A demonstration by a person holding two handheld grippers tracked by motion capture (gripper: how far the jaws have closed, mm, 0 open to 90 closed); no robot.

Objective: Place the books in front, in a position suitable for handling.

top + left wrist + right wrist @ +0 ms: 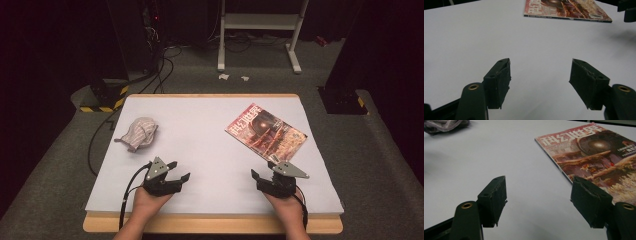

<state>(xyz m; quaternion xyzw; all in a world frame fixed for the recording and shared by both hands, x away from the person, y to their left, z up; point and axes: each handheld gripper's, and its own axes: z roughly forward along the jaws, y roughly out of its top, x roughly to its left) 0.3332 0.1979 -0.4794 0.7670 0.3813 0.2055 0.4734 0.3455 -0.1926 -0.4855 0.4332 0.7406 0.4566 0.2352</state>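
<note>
Running both grippers, left [540,80] and right [539,202], open and empty, I see the magazine [594,157] cut off, the cloth [445,125] barely visible.

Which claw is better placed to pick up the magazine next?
Right. The right claw sits open just short of the magazine, near its closest corner. The left claw, also open, sits across the table, nearer the crumpled cloth.
</note>
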